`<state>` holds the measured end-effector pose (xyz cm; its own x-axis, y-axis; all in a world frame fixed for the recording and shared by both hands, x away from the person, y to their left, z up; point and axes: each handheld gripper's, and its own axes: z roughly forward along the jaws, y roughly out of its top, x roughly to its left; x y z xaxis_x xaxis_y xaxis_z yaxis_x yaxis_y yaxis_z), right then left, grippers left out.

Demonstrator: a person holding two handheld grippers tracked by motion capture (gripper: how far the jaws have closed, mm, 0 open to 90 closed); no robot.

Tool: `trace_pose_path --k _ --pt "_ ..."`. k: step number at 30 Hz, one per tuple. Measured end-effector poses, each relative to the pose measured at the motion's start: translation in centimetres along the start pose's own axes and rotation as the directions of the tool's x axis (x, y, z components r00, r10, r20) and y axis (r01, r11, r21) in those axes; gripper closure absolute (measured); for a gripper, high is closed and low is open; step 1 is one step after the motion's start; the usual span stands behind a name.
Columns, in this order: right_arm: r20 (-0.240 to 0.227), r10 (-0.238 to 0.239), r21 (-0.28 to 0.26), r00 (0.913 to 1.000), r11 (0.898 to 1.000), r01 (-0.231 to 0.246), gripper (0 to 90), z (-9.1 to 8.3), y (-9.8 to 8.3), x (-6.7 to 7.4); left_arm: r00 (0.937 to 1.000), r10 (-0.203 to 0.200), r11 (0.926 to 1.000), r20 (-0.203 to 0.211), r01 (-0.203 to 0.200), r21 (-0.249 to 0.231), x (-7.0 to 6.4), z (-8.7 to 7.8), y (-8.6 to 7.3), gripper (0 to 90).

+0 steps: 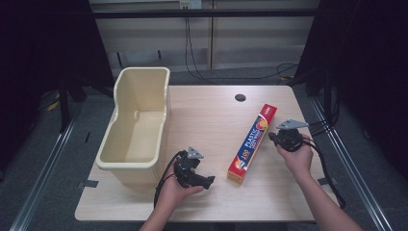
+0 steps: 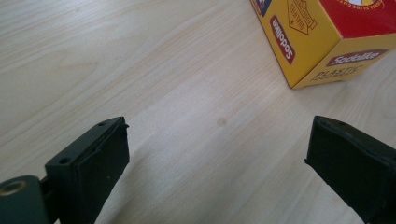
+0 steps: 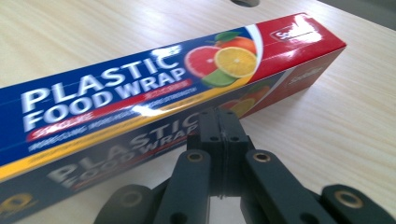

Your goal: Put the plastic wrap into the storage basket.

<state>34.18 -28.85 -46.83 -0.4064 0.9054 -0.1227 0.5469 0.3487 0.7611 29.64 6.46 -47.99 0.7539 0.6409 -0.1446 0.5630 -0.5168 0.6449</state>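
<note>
Your left hand-held gripper (image 1: pixel 208 181) lies low over the near part of the table (image 1: pixel 207 120), just in front of the bin (image 1: pixel 137 127) and pointing right, toward the near end of the box (image 1: pixel 252 144). In the left gripper view its two black jaws stand wide apart with bare wood between them, and the yellow and red end of the box (image 2: pixel 327 42) sits ahead and to the right, clear of both jaws.

Your right hand-held gripper (image 1: pixel 272 137) sits at the right side of the box, about halfway along it. In the right gripper view its jaws are pressed flat together with nothing between them, and their tips (image 3: pixel 223 135) are up against the box's dark side face (image 3: pixel 154 140); you cannot tell from here whether they actually touch it.

The box is a long carton of plastic food wrap, lying flat on the table and running from the near middle toward the far right. Its top face is blue with white lettering, a citrus picture and a red far end.

The bin is cream plastic, open on top, and stands at the table's left edge, well apart from the box. A round hole (image 1: pixel 240 97) sits in the table top beyond the box's far end.
</note>
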Motion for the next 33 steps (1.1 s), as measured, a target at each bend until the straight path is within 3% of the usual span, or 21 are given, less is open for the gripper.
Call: trace_pose_path --k 8,14,19,25,33 --pt "0.040 0.034 0.013 0.9986 0.999 -0.035 90.0 1.6 0.4 -0.7 0.9999 0.000 0.9999 0.015 0.000 0.012 0.0 0.0 0.1 5.6" --pt "0.045 0.056 0.014 0.9974 0.998 -0.056 89.5 2.5 0.4 -1.4 0.9999 0.010 0.9999 0.008 -0.010 0.012 -0.2 -0.1 0.1 6.0" --pt "0.037 0.036 0.024 0.9987 0.999 -0.037 89.4 3.1 0.3 -1.4 0.9999 0.004 0.9999 0.014 -0.004 0.012 -0.2 0.0 0.1 6.1" --pt "0.008 0.051 0.004 0.9987 0.999 -0.051 89.4 3.2 0.2 -1.4 0.9997 -0.001 0.9999 0.022 0.001 0.012 -0.3 0.1 0.1 6.1" --pt "-0.038 0.038 -0.024 0.9986 0.999 -0.039 89.3 3.9 0.7 0.0 0.9998 0.001 0.9998 0.019 -0.001 0.018 -0.4 0.2 0.2 6.1"
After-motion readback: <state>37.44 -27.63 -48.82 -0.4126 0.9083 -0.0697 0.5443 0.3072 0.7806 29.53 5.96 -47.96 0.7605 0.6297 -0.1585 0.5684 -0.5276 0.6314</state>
